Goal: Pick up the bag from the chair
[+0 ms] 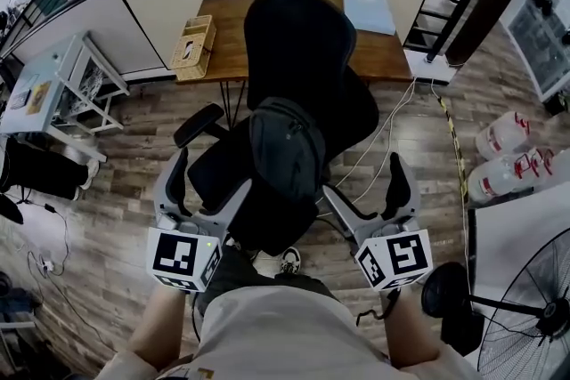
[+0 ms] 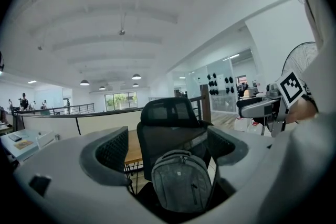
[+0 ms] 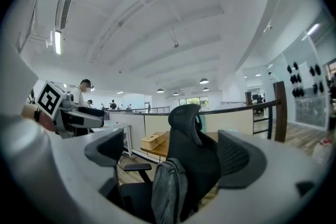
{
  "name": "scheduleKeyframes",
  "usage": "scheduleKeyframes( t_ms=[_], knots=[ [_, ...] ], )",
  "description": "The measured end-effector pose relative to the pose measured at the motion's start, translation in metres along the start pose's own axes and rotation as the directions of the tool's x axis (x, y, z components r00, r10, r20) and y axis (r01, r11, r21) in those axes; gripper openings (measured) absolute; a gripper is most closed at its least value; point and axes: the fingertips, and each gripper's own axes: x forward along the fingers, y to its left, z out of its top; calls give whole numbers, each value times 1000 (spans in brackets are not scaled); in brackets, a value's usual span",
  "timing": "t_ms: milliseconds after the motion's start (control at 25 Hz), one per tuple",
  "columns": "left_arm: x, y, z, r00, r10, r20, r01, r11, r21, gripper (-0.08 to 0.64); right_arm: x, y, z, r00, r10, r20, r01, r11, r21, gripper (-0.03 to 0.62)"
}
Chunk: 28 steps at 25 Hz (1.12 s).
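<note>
Your bag (image 1: 287,147) is grey, the chair (image 1: 301,44) black, the floor (image 1: 125,191) brown wood-grain; your left gripper (image 1: 212,175) and right gripper (image 1: 361,178) wear black-and-white square markers.

The bag (image 1: 287,147) is set on the seat of the chair (image 1: 298,40) at the frame's centre, leant against the backrest. A desk (image 1: 227,22) is placed behind the chair, with a box (image 1: 194,42) on its left end. The left gripper (image 1: 207,191) and right gripper (image 1: 372,196) are held either side of the seat, at lower left and lower right.

No legible txt or labels
</note>
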Motion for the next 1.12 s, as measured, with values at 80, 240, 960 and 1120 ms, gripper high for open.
scheduleKeyframes(
  t_ms=[80,240,960,1120],
  knots=[
    [6,1,0,1000,-12,2,12,1000,11,449,0,-4,1,1000,-12,4,12,1000,-4,555],
    [21,7,2,999,-34,-5,34,999,25,449,1,-11,0,999,-53,4,53,999,4,555],
    [85,67,-10,961,-278,-12,278,958,66,449,46,-1,-10,964,-258,-62,259,966,11,555],
    [99,81,-18,942,-334,-36,335,939,80,449,56,4,-15,949,-308,-75,311,950,31,555]
  ],
)
